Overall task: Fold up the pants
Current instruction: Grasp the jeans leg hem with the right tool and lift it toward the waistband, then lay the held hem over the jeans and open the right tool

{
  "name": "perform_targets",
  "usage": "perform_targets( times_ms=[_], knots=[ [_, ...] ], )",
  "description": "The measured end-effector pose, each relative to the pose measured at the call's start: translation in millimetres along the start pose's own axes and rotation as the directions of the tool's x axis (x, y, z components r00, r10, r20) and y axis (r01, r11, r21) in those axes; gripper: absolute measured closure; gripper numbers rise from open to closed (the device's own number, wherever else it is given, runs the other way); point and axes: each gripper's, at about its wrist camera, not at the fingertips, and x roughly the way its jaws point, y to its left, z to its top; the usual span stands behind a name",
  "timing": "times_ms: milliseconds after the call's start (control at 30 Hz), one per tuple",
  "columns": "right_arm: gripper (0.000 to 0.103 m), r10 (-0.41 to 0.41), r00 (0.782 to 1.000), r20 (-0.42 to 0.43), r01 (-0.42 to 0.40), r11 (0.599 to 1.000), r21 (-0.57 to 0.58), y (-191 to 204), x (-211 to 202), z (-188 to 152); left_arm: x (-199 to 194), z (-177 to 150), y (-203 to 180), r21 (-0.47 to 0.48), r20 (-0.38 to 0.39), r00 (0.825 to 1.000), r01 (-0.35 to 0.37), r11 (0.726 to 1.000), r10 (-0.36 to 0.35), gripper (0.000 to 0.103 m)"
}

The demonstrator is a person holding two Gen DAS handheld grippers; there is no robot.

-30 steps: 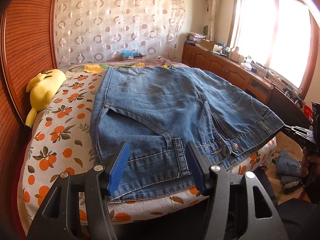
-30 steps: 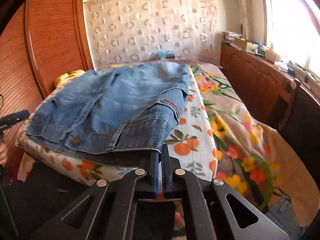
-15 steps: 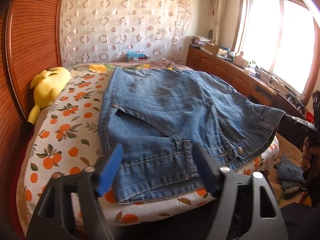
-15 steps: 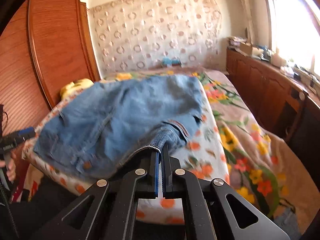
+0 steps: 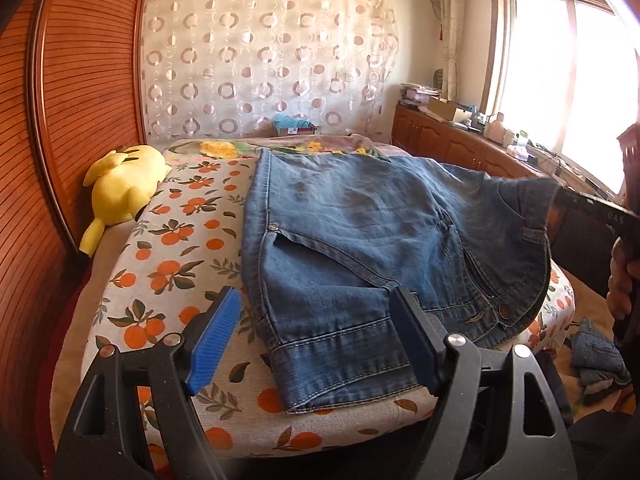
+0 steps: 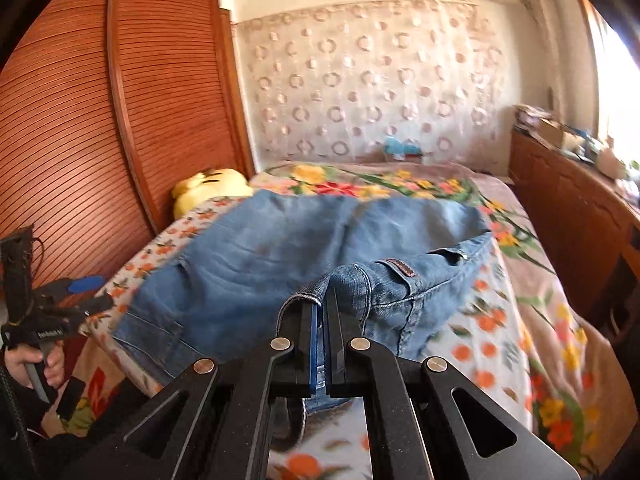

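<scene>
A: Checking left gripper point(image 5: 316, 336) — jaws standing wide, having just been opening; blue pads point(image 5: 214, 332) hovering on either side of the near waistband corner, not pressing on it

B: Confirming. Locating jeans point(image 5: 360, 240) — lying spread across the bed point(image 5: 160, 280), on the orange-print sheet, waistband end towards the near edge, the rest running away towards the far curtain point(image 5: 268, 60). Showing a metal button point(image 5: 504, 311) near the fly

A: Checking right gripper point(image 6: 320, 312) — jaws pinched tight on a fold of denim at the right waistband corner. Lifting that corner clear of the sheet; fabric draping off the fingertips and hanging in a ridge, brown leather patch point(image 6: 400, 268) facing up just beyond

B: Confirming from the left view as well — right edge of the jeans raised and curling above the bed, meeting the black tool at the frame's right side. Seeing a hand point(image 5: 624, 280) wrapped around that tool's handle

A: Noting surroundings. Yellow plush toy point(image 5: 124, 184) resting at the left of the bed against the slatted wooden wardrobe point(image 5: 80, 100), well apart from the jeans. Wooden cabinet point(image 5: 452, 148) running under the window point(image 5: 568, 72) on the right

B: Adding a second heap of denim point(image 5: 596, 356) lying on the floor beside the bed, lower right. Motion blur softening the right view
</scene>
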Motion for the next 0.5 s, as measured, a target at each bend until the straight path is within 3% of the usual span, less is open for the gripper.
perform_targets(
  times_ms=[233,500],
  knots=[
    [0.101,0.122,0.993,-0.010,-0.122,0.988,-0.094,44,48,31,-7,0,16,-0.035,0.015,0.999,-0.034,0.999,0.035,0.025],
    [0.101,0.268,0.963,-0.027,-0.268,0.944,-0.193,92,80,52,-20,0,49,-0.083,0.031,0.996,-0.085,0.993,0.088,0.025]
  ],
)
